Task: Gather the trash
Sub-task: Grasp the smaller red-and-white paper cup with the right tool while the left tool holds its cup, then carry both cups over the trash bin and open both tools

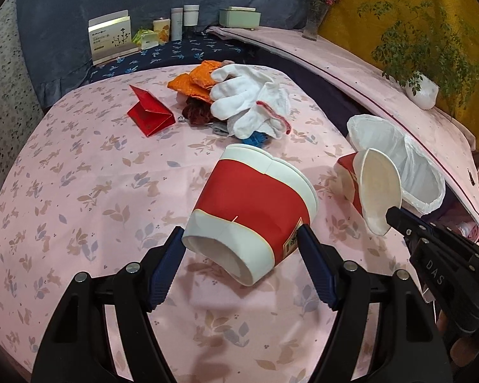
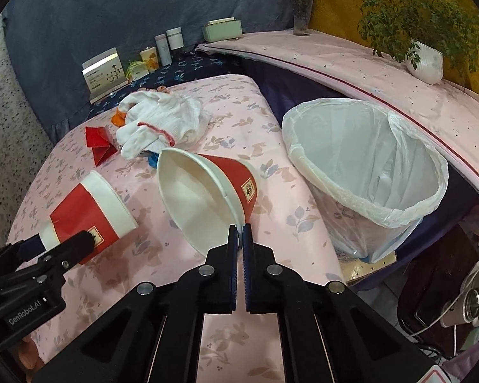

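Nearest in the right wrist view, the right gripper (image 2: 238, 234) has its jaws pressed together on the rim of a red-and-white paper cup (image 2: 207, 191), which is pinched by its lip with its white mouth turned toward the camera and held above the pink patterned worktop (image 2: 271, 303). In the left wrist view, the left gripper (image 1: 239, 245) has its jaws set wide around the base of a second paper cup (image 1: 255, 204); both blue pads (image 1: 166, 265) lie against its sides, and the cup is tilted bottom-first toward the camera, apparently lifted off the cloth.

Just beyond the right-hand cup, off the worktop's edge, stands the lined waste bin (image 2: 367, 198), its mouth open, with nothing visible inside it but the liner. Farther back on the worktop lie a folded red packet (image 1: 150, 115), white gloves (image 1: 249, 102) and orange wrappers (image 1: 194, 79), not yet collected.

Step in hand: both cups are gripped and are being carried to the bin. The next move calls for bringing the right-hand cup over the bin's mouth and parting the jaws only once it is clear of the rim, since the lip grip is thin and the cup may swing. The left cup would follow, then the far litter.
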A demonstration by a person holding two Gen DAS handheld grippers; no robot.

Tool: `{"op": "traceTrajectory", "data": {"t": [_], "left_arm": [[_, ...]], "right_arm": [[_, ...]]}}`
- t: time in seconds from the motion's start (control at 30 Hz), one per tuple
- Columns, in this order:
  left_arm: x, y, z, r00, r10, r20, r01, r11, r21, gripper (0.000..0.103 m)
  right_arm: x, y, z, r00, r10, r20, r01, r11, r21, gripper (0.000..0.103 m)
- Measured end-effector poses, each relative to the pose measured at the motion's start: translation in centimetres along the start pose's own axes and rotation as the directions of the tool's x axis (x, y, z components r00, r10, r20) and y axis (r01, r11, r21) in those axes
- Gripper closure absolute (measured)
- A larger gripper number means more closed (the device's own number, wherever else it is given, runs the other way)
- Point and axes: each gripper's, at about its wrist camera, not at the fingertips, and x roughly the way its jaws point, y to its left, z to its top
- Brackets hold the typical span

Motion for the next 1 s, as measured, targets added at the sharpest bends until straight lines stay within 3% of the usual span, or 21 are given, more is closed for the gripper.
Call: {"op": "traceTrajectory", "data": {"t": [0.37, 0.6, 1.0], "left_arm": [[0.3, -4.7, 3.7, 0.997, -0.062, 0.049, 0.060, 0.997, 0.053, 0.035], [1.8, -8.1, 6.3, 0.993, -0.100, 0.056, 0.095, 0.992, 0.088, 0.034], [5.4, -16.0, 9.4, 0.979, -0.205, 0.024, 0.197, 0.965, 0.175, 0.034]], "right_arm": [[-1.8, -3.2, 3.6, 0.995, 0.024, 0.099, -0.031, 0.997, 0.069, 0.100], [-2.3, -7.3, 5.5, 0.989, -0.018, 0.145, -0.004, 0.989, 0.150, 0.100], [-0.6, -15.2, 6.7, 0.989, -0.087, 0.124, 0.048, 0.955, 0.292, 0.100]]}}
